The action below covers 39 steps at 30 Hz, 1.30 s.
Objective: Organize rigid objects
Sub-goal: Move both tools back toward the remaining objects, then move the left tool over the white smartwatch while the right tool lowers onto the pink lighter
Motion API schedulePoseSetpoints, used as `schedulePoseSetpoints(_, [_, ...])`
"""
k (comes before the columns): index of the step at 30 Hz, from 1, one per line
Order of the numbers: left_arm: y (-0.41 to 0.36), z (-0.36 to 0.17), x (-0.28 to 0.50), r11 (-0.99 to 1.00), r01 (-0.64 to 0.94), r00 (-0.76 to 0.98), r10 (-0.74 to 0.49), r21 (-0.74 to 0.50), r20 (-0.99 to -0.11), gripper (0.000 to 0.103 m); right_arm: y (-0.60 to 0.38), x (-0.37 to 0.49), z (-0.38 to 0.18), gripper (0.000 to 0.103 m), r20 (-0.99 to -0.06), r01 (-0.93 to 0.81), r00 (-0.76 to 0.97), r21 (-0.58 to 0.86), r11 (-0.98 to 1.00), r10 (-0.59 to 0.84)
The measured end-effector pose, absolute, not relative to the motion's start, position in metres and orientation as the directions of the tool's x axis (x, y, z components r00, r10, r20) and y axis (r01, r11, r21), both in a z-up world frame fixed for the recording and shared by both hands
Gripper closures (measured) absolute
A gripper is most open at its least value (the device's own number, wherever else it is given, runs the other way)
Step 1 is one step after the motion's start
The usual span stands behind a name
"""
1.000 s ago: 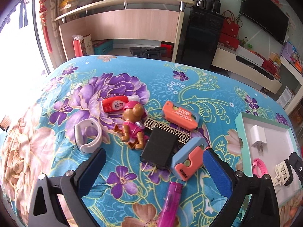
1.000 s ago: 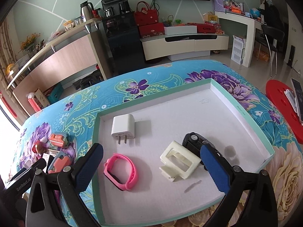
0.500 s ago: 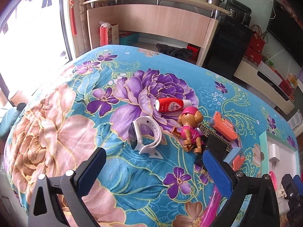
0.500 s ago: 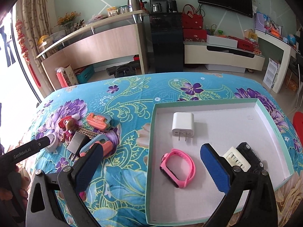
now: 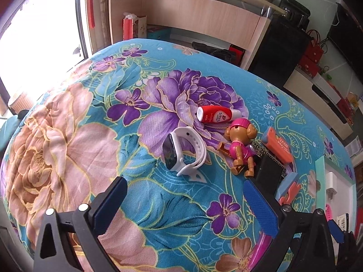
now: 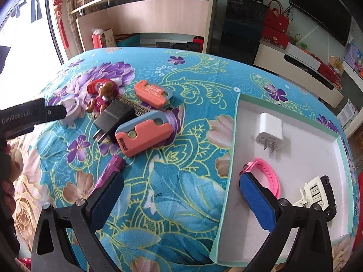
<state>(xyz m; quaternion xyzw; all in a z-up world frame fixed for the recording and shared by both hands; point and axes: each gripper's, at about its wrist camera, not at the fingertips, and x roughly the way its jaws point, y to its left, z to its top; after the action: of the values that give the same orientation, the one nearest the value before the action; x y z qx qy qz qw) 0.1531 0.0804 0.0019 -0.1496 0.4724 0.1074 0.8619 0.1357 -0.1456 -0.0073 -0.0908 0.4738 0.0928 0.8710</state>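
1. Now the left gripper (image 5: 185,200) is wide apart, holding nothing; the white watch (image 5: 184,150) lies at its 12 o'clock.
2. Also the right gripper (image 6: 181,195) is wide apart, holding nothing; the tray (image 6: 231,163) sits at 3 o'clock.

Left gripper (image 5: 185,200) swings off the black charger (image 5: 267,172) pile, white watch (image 5: 183,151) now sits at 12 o'clock between its fingers. Right gripper (image 6: 181,200) drifts off the tray (image 6: 229,158) toward 9 o'clock, over the cloth.

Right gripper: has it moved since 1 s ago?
Yes. The right gripper swung left: its fingers, formerly both over the tray, now straddle the tray's left wall, facing the orange cutter.
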Motion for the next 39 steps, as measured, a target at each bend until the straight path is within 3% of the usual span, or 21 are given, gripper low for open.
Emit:
schedulePoseSetpoints(21, [0.083, -0.004, 0.155, 0.931, -0.330, 0.496, 0.031, -0.156, -0.868, 0.000, -0.119, 0.119, -0.017, 0.001, -0.847, -0.397, 0.530, -0.227, 0.889, 0.021])
schedulePoseSetpoints(39, [0.097, -0.007, 0.152, 0.911, -0.366, 0.495, 0.018, -0.190, -0.869, 0.000, -0.091, 0.113, -0.029, 0.001, -0.871, -0.499, 0.469, -0.129, 0.857, 0.142])
